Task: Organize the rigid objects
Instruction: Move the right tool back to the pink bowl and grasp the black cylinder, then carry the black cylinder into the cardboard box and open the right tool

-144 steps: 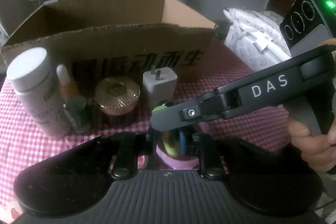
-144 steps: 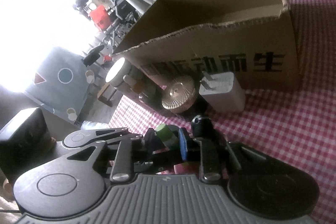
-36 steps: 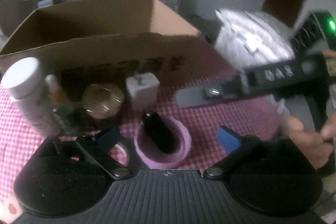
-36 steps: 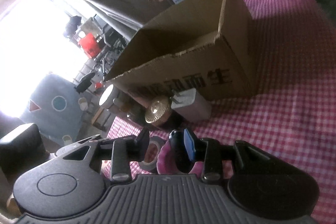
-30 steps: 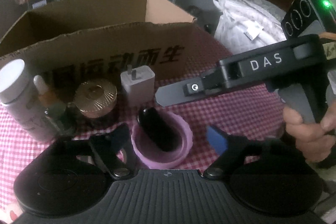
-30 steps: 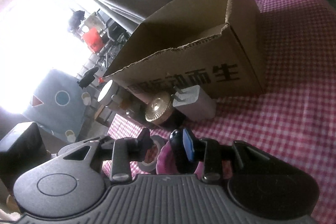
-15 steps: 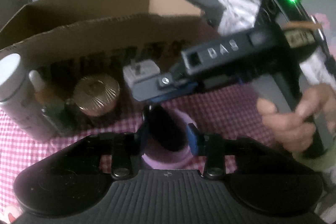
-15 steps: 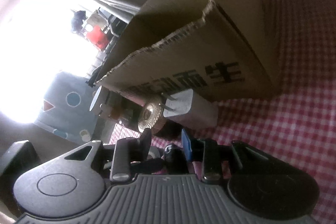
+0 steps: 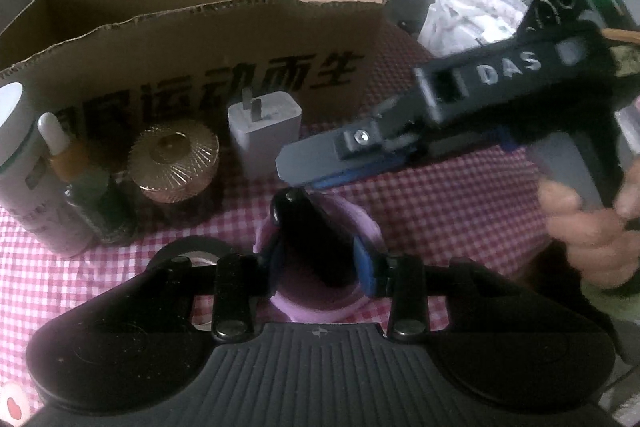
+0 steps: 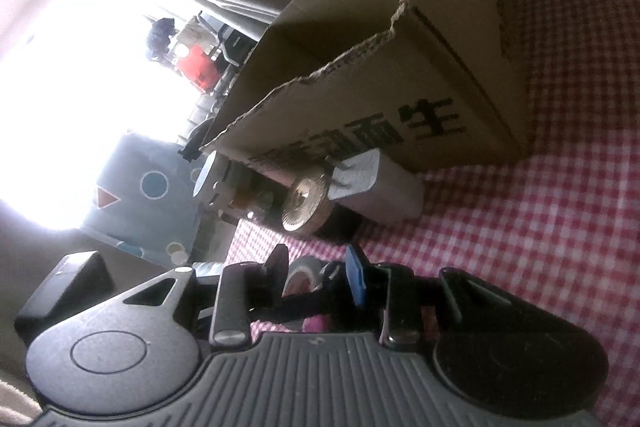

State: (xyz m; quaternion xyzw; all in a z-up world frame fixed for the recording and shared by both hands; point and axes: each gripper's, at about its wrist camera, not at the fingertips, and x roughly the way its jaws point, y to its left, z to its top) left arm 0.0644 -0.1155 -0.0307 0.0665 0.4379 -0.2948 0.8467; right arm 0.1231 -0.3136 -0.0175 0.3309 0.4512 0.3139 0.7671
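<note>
Since a second ago the left gripper has drawn its jaws in from wide apart, and its blue pads now press on both flanks of the dark bottle-shaped object that stands inside the pink cup. The right gripper has come across from the right and hangs just above the object's cap, jaws nearly together; in its own view I cannot tell whether they hold anything, though a grey tape roll shows between them, lying on the counter beyond.

The step in hand looks like lifting the dark object out of the cup, probably for the cardboard box behind. To do it well, I would keep the left grip steady and pull straight up along the cup's axis, so the object does not drag the cup wall and tip it. The right gripper sits close over the cap and may block the way up; it should move aside, or press on the cup rim to hold it down.

Just beyond the cup stand a white charger, a gold-lidded jar, a dropper bottle and a white bottle, in a row against the box's front wall. The lifted object should rise clear of these before it goes over the torn box edge. All rest on the checked cloth that covers the counter.
</note>
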